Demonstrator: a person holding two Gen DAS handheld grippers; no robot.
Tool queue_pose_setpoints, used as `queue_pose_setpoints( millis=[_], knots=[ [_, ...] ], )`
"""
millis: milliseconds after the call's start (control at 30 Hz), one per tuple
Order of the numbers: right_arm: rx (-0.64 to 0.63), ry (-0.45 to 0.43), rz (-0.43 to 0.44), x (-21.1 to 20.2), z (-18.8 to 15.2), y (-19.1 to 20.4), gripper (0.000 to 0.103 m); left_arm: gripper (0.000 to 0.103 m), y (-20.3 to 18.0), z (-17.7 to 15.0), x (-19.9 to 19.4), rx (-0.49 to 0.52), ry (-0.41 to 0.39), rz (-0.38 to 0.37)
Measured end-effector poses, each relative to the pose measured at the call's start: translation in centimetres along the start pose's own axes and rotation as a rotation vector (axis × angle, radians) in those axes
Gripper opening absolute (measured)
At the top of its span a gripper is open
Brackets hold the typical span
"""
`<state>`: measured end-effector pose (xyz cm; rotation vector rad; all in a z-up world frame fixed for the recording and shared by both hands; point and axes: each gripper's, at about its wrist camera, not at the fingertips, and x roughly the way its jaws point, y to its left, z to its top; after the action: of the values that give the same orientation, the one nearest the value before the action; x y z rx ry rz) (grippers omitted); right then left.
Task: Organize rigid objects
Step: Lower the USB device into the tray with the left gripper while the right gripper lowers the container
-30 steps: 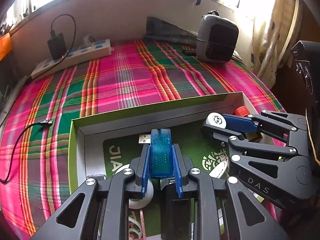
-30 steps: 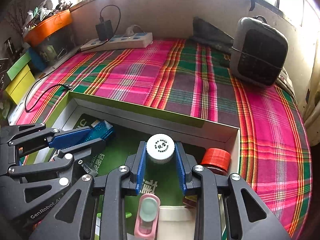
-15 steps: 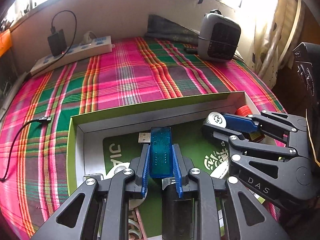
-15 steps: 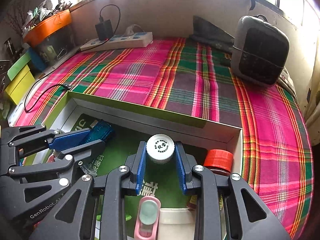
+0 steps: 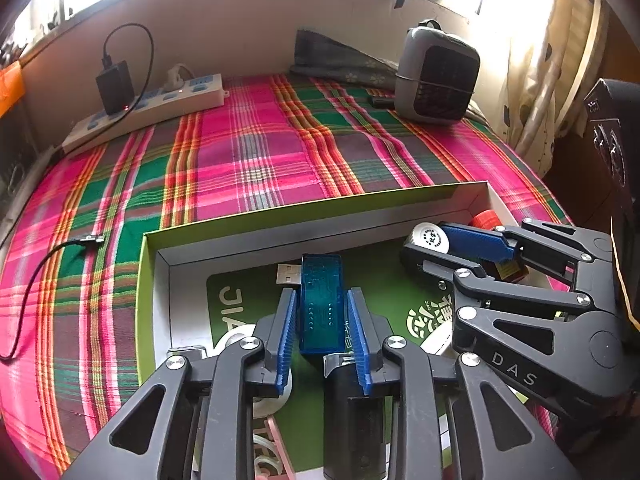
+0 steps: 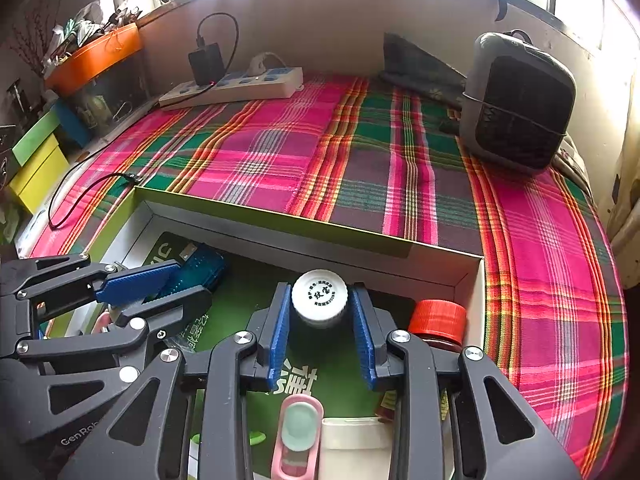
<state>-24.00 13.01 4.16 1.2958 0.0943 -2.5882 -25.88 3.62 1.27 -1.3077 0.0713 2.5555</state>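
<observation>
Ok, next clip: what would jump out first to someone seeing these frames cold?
The loud pink, green and red plaid cloth covering the surface, with a shallow green-rimmed box lying on it up front. Inside the box both tools work side by side: the left gripper has its jaws opening around a translucent blue USB stick, and the right gripper is opening around a white-capped bottle. A grey heater sits at the far right.

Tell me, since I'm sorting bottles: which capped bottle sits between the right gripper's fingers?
The white-capped bottle, with printed characters on its cap, between the opening right gripper. The red-capped bottle stands outside the fingers, in the box's corner.
</observation>
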Motion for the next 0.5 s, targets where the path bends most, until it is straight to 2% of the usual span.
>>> queue_pose_setpoints(
  millis=[100, 233, 500],
  knots=[
    [0.003, -0.013, 0.008, -0.4, 0.0, 0.1, 0.037, 0.032, -0.6, -0.1, -0.6, 0.029, -0.022, 0.041],
    [-0.012, -0.028, -0.007, -1.0, 0.0, 0.4, 0.041, 0.032, -0.2, -0.1, -1.1, 0.008, -0.026, 0.042],
    [0.006, -0.034, -0.019, -1.6, -0.2, 0.6, 0.041, 0.032, -0.3, -0.5, -2.2, -0.008, -0.038, 0.062]
  ],
)
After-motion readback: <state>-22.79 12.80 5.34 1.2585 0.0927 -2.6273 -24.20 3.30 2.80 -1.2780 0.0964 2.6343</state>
